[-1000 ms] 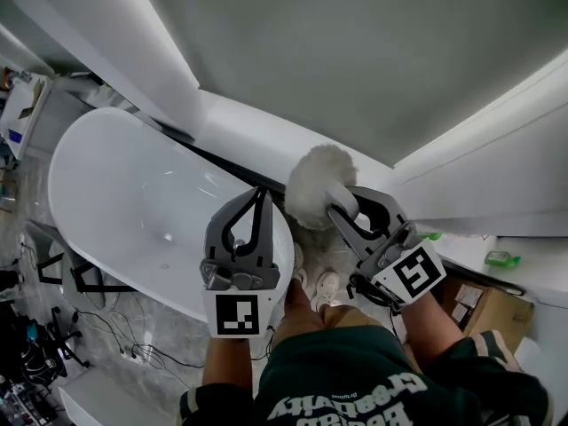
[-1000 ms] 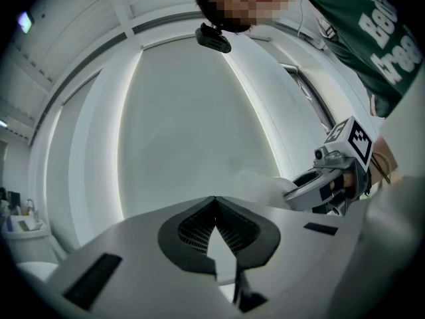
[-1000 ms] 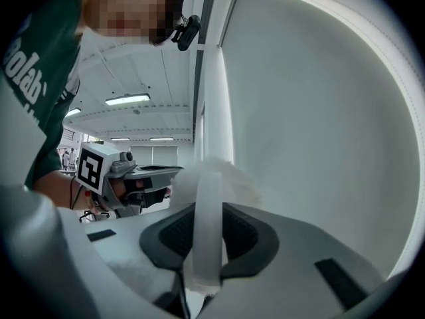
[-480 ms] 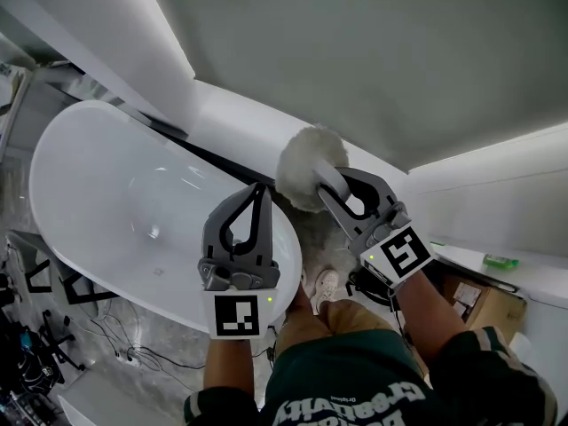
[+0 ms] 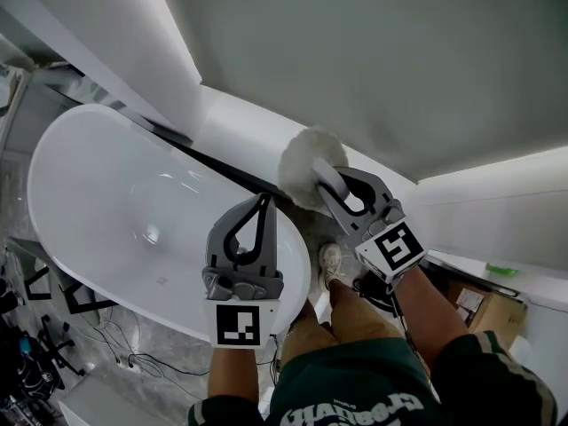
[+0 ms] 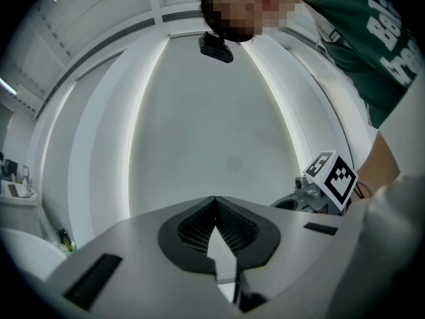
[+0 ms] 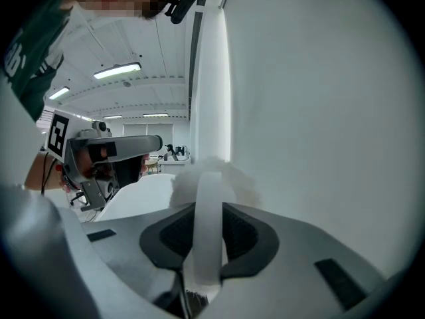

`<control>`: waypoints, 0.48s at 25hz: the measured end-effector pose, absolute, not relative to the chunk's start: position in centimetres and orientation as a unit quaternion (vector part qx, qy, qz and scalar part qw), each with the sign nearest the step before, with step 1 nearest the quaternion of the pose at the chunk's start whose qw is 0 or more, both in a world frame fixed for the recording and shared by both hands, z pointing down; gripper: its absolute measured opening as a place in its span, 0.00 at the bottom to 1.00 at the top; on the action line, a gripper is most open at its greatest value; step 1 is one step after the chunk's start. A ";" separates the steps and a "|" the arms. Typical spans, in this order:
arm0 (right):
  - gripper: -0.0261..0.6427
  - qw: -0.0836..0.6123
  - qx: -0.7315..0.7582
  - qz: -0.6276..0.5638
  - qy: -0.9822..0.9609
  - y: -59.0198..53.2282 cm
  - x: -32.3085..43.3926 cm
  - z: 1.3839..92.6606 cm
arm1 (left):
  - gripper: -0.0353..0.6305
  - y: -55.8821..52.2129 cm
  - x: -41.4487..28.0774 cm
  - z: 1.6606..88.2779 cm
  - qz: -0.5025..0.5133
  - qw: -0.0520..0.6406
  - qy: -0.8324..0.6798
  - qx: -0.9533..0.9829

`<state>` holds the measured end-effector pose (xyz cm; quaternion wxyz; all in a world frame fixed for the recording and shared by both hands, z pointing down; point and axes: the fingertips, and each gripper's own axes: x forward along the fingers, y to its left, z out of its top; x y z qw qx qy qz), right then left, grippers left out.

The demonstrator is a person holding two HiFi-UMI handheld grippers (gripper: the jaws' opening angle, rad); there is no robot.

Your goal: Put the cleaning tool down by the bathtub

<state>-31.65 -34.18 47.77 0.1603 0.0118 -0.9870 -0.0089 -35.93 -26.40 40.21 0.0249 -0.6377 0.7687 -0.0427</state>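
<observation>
A white oval bathtub (image 5: 106,202) fills the left of the head view. My right gripper (image 5: 332,183) is shut on the white handle (image 7: 208,224) of the cleaning tool. Its fluffy white head (image 5: 306,165) hangs beyond the tub's right end, close to the white wall. In the right gripper view (image 7: 207,208) the fluffy head (image 7: 214,173) shows just past the pads, with the tub's rim (image 7: 143,188) to its left. My left gripper (image 5: 263,201) hangs over the tub's near right rim, shut and holding nothing; its tips meet in the left gripper view (image 6: 214,201).
The person's shoe (image 5: 330,260) stands on the floor between tub and wall. A cardboard box (image 5: 479,304) sits at the right under a white ledge with a small green item (image 5: 499,270). Cables (image 5: 115,344) and black stands (image 5: 44,300) lie lower left.
My right gripper has carried the cleaning tool a little up and to the left, nearer the wall. The left gripper has dropped slightly. A foot has stepped forward.
</observation>
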 end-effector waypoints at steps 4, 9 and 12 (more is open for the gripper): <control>0.18 0.173 0.013 -0.002 -0.985 -34.5 -31.7 49.1 | 0.06 -26.9 -36.0 40.1 -0.037 0.031 0.768 -0.639; 0.18 0.190 0.011 0.006 -0.982 -34.7 -32.1 50.8 | 0.06 -27.1 -36.8 40.2 -0.035 0.039 0.777 -0.627; 0.18 0.197 0.006 0.006 -0.980 -35.2 -32.3 51.8 | 0.06 -27.6 -36.9 40.7 -0.044 0.045 0.785 -0.617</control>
